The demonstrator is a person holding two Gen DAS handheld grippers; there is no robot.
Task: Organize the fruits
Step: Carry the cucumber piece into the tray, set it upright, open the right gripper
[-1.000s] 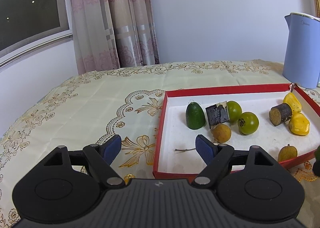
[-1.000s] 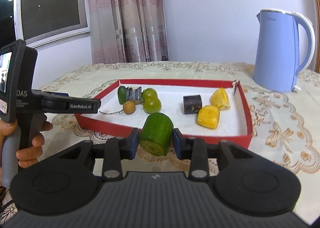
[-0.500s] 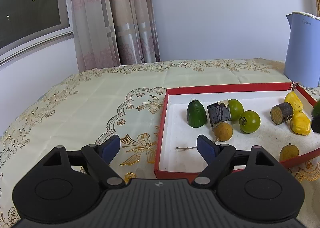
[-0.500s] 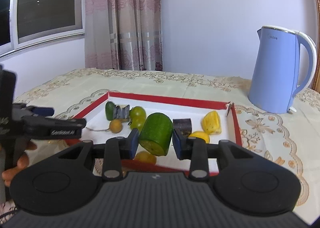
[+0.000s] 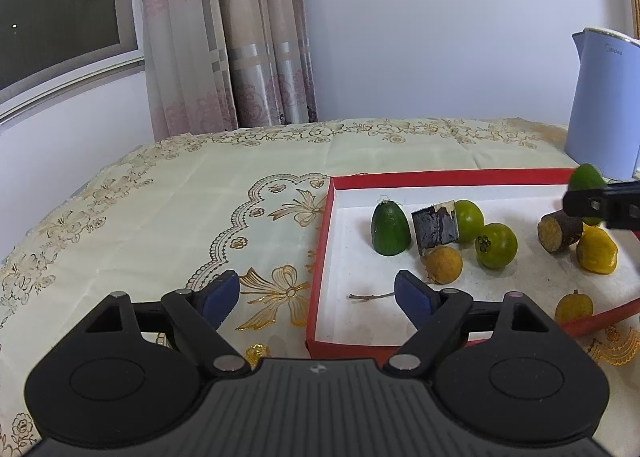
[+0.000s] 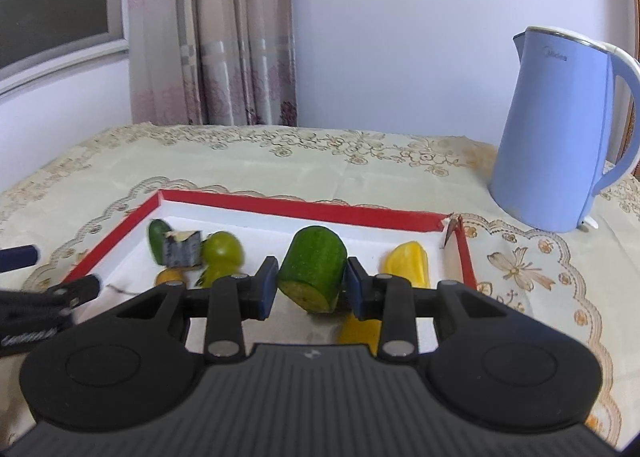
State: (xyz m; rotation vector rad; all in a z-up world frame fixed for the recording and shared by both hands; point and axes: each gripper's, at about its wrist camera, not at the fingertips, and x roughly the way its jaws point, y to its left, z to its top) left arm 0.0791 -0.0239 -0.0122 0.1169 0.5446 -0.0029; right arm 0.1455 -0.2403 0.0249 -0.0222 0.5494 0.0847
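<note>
While the right gripper (image 6: 311, 284) hangs over the red tray (image 6: 280, 207), its jaws are clamped on a cut green chunk (image 6: 314, 267), pads pressing both sides, cut face toward the camera. Chunk is held clear of the tray floor, over the middle-right part, not set down. From the left wrist view the same chunk (image 5: 586, 179) shows at the far right edge, above the tray's right end.

Left gripper (image 5: 316, 295): jaws wide apart, nothing btwn them. It sits low at the tray's near-left corner, left pad over the cloth (image 5: 200, 209), right pad over the tray floor near a loose stem (image 5: 368, 296).

Already in tray, left grp: green pointed fruit (image 5: 390, 231), dark block (image 5: 435, 225) leaning beside it, two round green fruits (image 5: 496, 246) touching, small orange fruit (image 5: 443, 265) in front of the block. Right grp: brown cut log (image 5: 559, 231), yellow piece (image 5: 596, 250) touching it. Second yellow piece (image 6: 406, 263) visible past the right pads.

One small orange fruit (image 5: 573, 307) at the near-right rim; can't tell if inside or just outside the wall.

Blue kettle (image 6: 560, 133) on the cloth behind the tray's right corner, apart from it.

Progress, my read: most fruit is in. Left to do: place the green chunk, prob. near the other greens if sorting by colour; check the rim fruit. Whether further grouping is wanted, can't say. No other fruit seen loose on the cloth, but views don't cover the near-right side fully.
</note>
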